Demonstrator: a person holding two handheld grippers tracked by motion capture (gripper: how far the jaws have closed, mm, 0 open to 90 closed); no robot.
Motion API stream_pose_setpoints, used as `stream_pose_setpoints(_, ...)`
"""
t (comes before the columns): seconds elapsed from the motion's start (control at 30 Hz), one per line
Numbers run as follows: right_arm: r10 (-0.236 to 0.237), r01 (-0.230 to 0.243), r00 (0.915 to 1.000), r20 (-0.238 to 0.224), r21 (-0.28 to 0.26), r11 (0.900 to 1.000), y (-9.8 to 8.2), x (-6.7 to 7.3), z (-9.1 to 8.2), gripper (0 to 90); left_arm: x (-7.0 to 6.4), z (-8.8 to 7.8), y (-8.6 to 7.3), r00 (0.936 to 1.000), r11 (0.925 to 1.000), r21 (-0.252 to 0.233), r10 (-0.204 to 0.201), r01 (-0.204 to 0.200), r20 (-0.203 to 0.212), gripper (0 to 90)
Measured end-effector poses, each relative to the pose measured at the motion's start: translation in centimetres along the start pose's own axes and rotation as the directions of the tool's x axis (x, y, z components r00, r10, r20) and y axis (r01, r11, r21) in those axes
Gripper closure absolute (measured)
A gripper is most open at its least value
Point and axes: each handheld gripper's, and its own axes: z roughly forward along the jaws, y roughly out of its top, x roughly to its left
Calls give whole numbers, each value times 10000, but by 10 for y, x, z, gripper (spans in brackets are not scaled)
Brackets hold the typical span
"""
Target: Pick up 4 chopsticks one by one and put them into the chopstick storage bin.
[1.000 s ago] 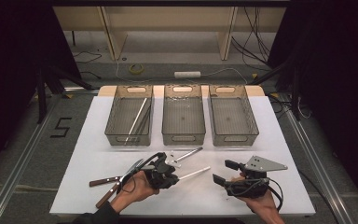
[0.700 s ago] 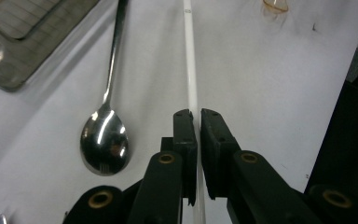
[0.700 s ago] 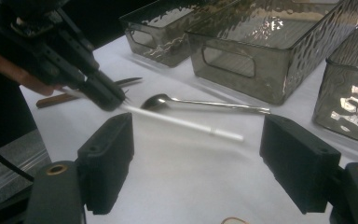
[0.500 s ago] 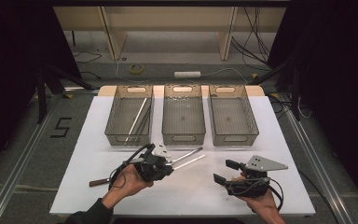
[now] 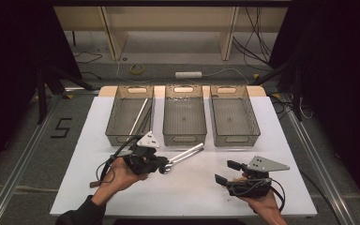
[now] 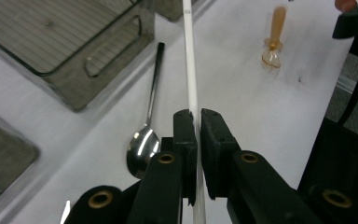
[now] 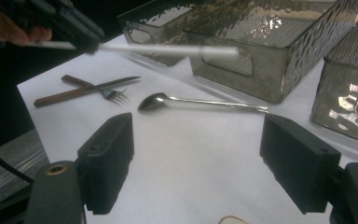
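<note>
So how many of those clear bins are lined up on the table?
3, side by side along the table's far edge: the left bin with a chopstick inside, the middle bin and the right bin, both looking bare inside. Nothing seems to hide a fourth.

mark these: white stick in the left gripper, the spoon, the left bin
white stick (image 6: 189, 60), left gripper view, bare shaft ahead of the fingers.
spoon (image 7: 153, 101), right gripper view, on its bowl.
left bin (image 5: 113, 118), high view, on its left wall.
</note>
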Motion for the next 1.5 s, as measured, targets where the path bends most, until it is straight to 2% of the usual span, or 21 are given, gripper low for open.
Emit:
stream_pose_setpoints(0.13, 42, -42, 10000, 32, -6, 10000, -1, -1, 0, 270, 15, -11, 3, 9987, 9985, -410, -368, 353, -357, 848)
stream_pose_setpoints(0.23, 67, -67, 10000, 38, -44, 10000, -1, -2, -1, 270, 28, -16, 4, 9954, 9959, -651, -673, 629, -683, 848)
stream_pose_setpoints(0.37, 46, -46, 10000, 42, -55, 10000, 0, -2, -1, 270, 45, -20, 3, 9898, 9918, -862, -1031, 947, -985, 847)
stream_pose_setpoints(0.5, 51, -51, 10000, 57, -55, 10000, 0, -2, -1, 270, 63, -21, 3, 9809, 9868, -979, -1415, 1291, -1334, 847)
stream_pose_setpoints(0.7, 67, -66, 10000, 63, -72, 10000, -1, -3, -1, 270, 91, -20, 1, 9628, 9773, -1185, -1956, 1756, -1865, 847)
stream_pose_setpoints(0.77, 88, -88, 9999, 65, -70, 9999, -1, -3, -1, 270, 99, -19, 1, 9543, 9729, -1289, -2158, 1921, -2067, 847)
stream_pose_setpoints(0.87, 90, -90, 9999, 78, -101, 9999, -1, -3, -2, 270, 110, -17, -1, 9448, 9680, -1340, -2384, 2124, -2246, 847)
stream_pose_setpoints(1.03, 92, -91, 9999, 86, -99, 9999, -1, -3, -2, 270, 129, -13, -2, 9242, 9537, -1576, -2896, 2563, -2492, 847)
stream_pose_setpoints(1.1, 85, -84, 9999, 87, -104, 9999, -1, -3, -2, 270, 135, -11, -2, 9161, 9505, -1609, -3011, 2659, -2648, 847)
stream_pose_setpoints(1.2, 95, -94, 9999, 82, -111, 9999, -1, -3, -2, 270, 141, -9, -1, 9084, 9479, -1602, -3110, 2752, -2794, 847)
stream_pose_setpoints(1.33, 80, -79, 10000, 51, -113, 9999, -1, -3, -2, 270, 150, -7, -2, 8947, 9433, -1611, -3273, 2903, -3040, 847)
stream_pose_setpoints(1.37, 76, -76, 10000, 52, -111, 9999, -1, -3, -2, 270, 152, -7, -2, 8901, 9398, -1658, -3371, 2988, -3067, 847)
stream_pose_setpoints(1.4, 85, -84, 10000, 51, -108, 9999, -1, -3, -2, 270, 154, -6, -3, 8876, 9384, -1661, -3414, 3030, -3093, 847)
stream_pose_setpoints(1.5, 86, -85, 10000, 47, -110, 9999, -1, -3, -2, 270, 162, -4, -4, 8748, 9343, -1664, -3541, 3153, -3307, 847)
